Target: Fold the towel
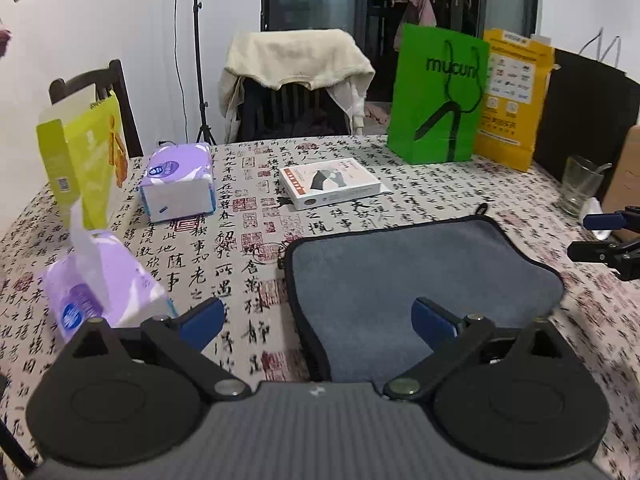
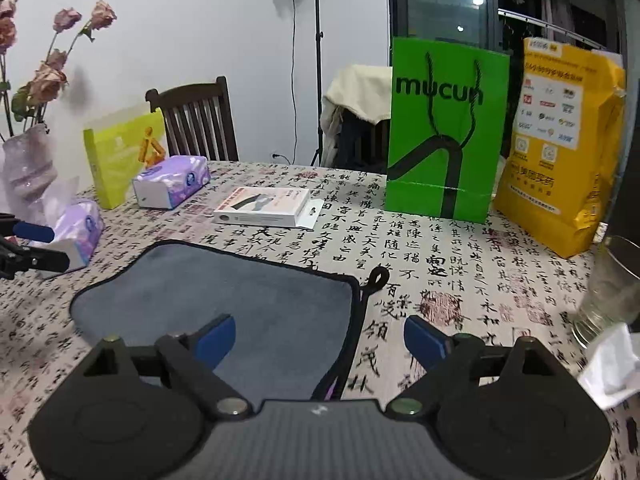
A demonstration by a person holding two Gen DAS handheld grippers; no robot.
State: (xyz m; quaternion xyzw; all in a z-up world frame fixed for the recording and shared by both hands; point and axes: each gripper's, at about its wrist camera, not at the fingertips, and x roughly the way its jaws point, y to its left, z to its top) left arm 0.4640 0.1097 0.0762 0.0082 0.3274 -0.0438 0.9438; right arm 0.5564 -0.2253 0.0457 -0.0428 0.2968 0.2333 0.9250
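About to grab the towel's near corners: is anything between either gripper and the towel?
Nothing visible. The left gripper straddles the towel's left edge and the right gripper its right edge, fingers open. The book, tissue packs and glass stand off the cloth.

This is someone's home, a dining room by the look of it. The tabletop (image 2: 400,248) wears a calligraphy-print cloth, with wooden dining chairs (image 2: 196,120) behind it, one draped with a cream garment (image 1: 296,56). On the tabletop sit tissue packs (image 1: 180,180), a green shopping bag (image 2: 444,128) and dried roses in a vase (image 2: 28,168). Beyond it, laundry hangs on a balcony rail (image 1: 416,4).
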